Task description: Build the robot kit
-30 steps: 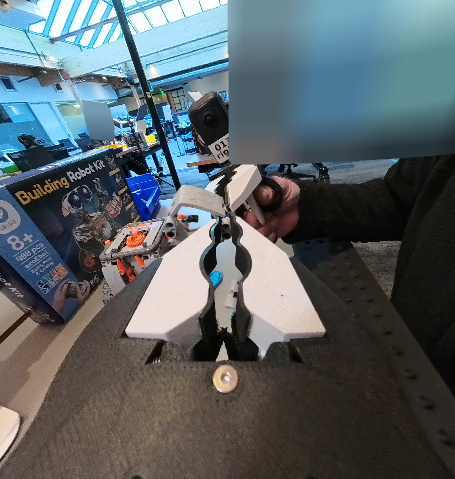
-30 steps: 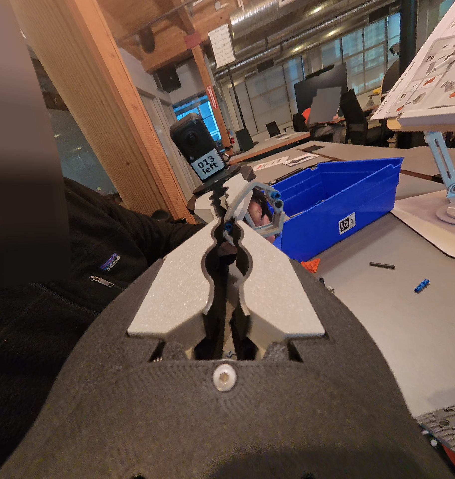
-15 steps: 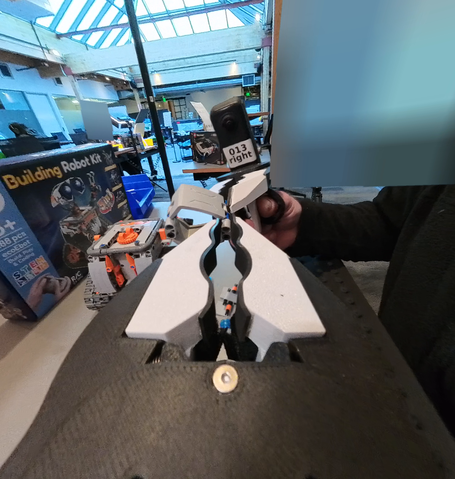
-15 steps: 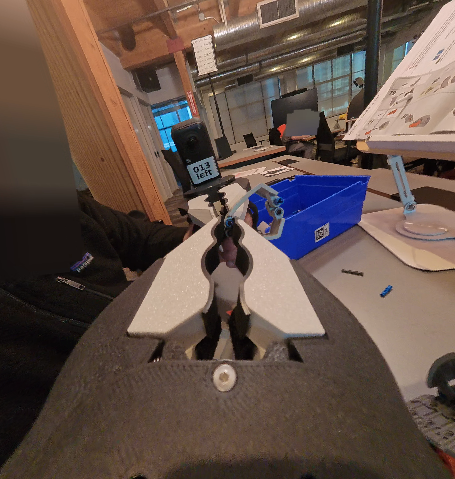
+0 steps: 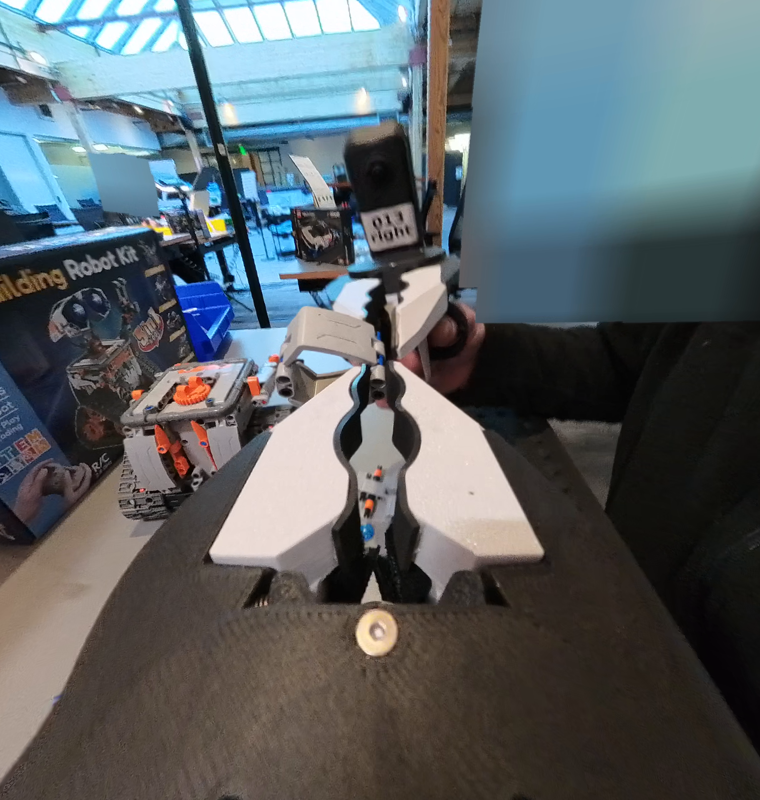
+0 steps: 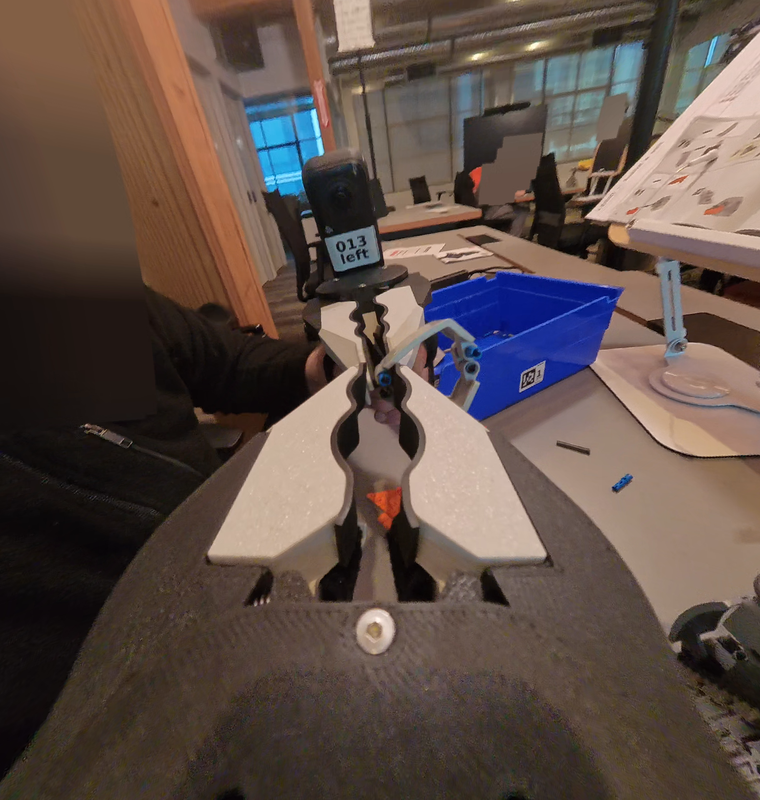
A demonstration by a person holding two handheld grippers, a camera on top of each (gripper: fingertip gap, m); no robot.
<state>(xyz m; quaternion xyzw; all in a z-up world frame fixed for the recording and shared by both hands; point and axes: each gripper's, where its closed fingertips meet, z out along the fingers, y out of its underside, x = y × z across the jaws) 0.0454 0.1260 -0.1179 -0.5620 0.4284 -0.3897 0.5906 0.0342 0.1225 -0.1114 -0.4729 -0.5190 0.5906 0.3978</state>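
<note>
My left gripper is shut on the connector end of a grey curved panel piece. My right gripper is shut on the same grey curved piece, at an end with blue pins. The two grippers face each other tip to tip above the table. The right gripper shows in the left wrist view, held by a hand. The left gripper shows in the right wrist view. A tracked grey and orange robot model stands on the table left of the held piece.
A dark blue kit box stands left of the model. A blue bin sits behind the grippers. A booklet stand is at the right. A black axle, a blue pin and an orange part lie on the table. Less than 4 cm separates the two grippers' tips.
Both grippers stay shut on the grey piece. Both views have swung a little: the kit box has slid left in the left view, and more of the table shows in the right view.
</note>
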